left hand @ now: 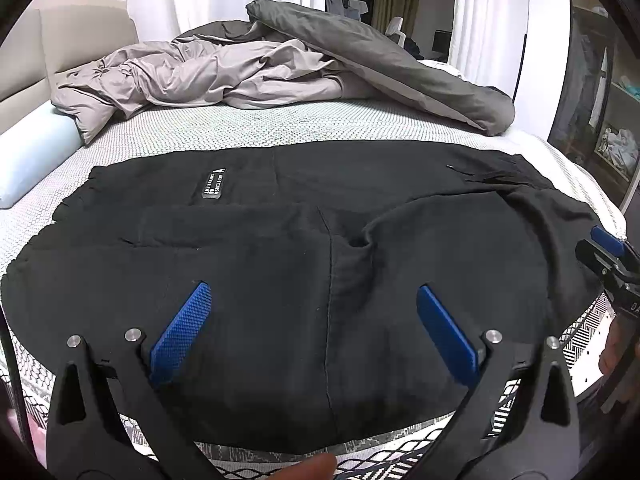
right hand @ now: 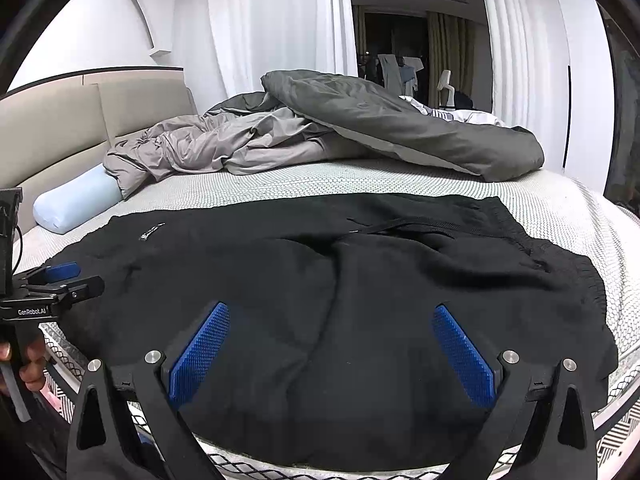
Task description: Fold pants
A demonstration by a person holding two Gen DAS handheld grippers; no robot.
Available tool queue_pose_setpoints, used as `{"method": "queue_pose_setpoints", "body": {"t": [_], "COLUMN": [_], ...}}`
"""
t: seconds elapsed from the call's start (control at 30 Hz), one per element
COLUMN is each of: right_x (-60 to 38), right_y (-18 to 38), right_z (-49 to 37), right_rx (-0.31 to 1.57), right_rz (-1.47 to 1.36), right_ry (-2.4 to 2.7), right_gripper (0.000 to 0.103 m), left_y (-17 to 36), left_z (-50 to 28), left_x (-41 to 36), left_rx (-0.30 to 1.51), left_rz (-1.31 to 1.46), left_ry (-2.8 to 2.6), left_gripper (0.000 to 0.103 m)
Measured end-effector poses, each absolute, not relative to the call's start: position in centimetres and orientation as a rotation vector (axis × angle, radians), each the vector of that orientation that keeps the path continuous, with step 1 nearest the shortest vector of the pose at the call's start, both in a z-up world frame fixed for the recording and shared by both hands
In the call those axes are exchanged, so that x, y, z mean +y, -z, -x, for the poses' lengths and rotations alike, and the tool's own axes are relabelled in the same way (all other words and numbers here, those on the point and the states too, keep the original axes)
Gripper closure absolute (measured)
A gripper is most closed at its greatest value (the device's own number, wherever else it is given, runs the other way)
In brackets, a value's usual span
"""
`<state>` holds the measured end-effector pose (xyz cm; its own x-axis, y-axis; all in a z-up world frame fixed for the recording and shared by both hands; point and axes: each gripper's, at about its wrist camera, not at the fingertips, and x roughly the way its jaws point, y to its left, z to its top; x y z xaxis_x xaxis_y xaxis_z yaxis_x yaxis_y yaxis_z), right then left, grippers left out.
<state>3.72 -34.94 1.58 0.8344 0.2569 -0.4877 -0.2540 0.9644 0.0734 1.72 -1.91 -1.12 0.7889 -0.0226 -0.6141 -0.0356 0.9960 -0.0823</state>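
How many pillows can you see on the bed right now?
1. A light blue pillow lies by the headboard, left of the black pants. The crumpled duvet could hide more.

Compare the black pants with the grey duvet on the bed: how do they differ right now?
The black pants lie spread fairly flat along the near edge of the mattress, under both open grippers; the grey duvet sits crumpled in a heap at the far side. The pants are one dark colour; the duvet shows dark and lighter grey faces. Both rest on the mattress.
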Motion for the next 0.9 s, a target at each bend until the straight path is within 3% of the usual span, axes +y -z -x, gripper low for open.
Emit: {"method": "queue_pose_setpoints", "body": {"t": [0.9], "right_x": [-36.9], "right_y": [-1.7], "right_z": [-4.0], "right_rx": [0.511], "right_rz": [-0.086], "right_ry": [-0.29], "right_gripper": [0.0], "left_y": [1.2], "left_z": [-1.9], "left_x": [-1.7], "left_rx": [0.658], "left_rz": [0.092], "left_ry": [-0.008], "left_gripper": [0.001]}}
